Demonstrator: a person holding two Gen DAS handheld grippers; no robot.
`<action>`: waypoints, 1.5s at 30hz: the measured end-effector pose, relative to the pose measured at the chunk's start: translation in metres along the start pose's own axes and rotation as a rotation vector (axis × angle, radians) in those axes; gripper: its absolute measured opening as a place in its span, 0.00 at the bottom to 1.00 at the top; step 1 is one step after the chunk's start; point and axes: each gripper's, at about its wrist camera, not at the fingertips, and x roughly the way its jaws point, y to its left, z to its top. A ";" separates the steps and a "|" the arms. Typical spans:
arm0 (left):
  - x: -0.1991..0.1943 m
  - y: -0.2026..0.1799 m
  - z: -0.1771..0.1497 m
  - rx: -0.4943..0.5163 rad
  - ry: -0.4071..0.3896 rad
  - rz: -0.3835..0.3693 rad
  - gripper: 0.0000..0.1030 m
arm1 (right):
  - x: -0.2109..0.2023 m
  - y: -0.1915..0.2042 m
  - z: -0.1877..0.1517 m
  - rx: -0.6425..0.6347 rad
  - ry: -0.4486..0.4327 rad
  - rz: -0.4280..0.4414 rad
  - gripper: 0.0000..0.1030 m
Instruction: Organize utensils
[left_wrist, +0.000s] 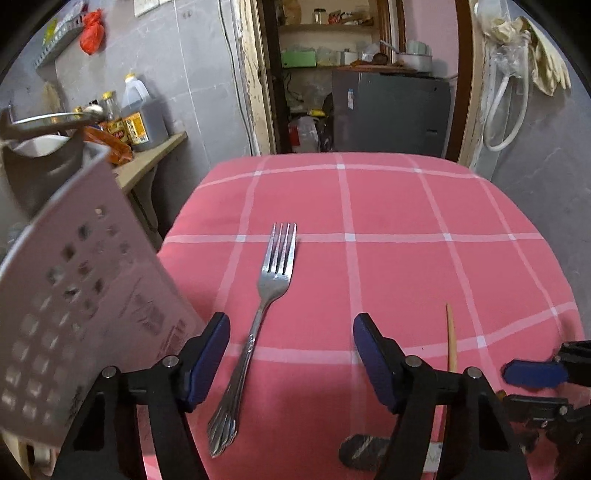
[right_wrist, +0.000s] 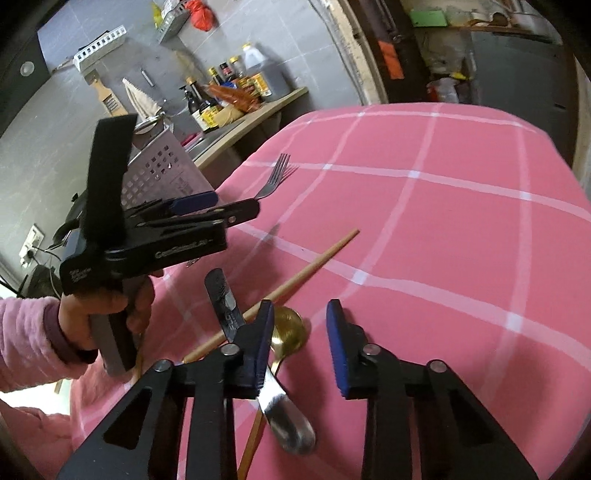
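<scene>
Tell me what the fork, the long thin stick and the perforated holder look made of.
Silver four-tined fork: polished steel by its mirror glints. Long tan stick: probably wood or bamboo, matte and evenly tan. Pale grey perforated holder: plastic or painted metal; its blurred, dull surface leaves that open.

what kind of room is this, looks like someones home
Most likely a small home kitchen: sauce and oil bottles crowd a counter, a pantry shelf holds jars and pots behind the doorway, and a fork lies on a pink checked tablecloth.

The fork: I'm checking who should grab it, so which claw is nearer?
Left. The left claw straddles the fork handle, pads not touching. The right claw hovers over the spoon, well away.
</scene>
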 end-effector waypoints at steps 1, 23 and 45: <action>0.003 0.000 0.002 0.000 0.007 0.000 0.65 | 0.001 0.001 0.000 -0.002 0.006 0.004 0.22; 0.061 -0.012 0.048 -0.044 0.129 0.075 0.36 | -0.004 -0.006 0.011 -0.020 0.058 0.015 0.04; 0.028 -0.025 0.035 -0.013 0.023 0.040 0.42 | -0.038 -0.047 -0.002 0.186 -0.147 -0.098 0.04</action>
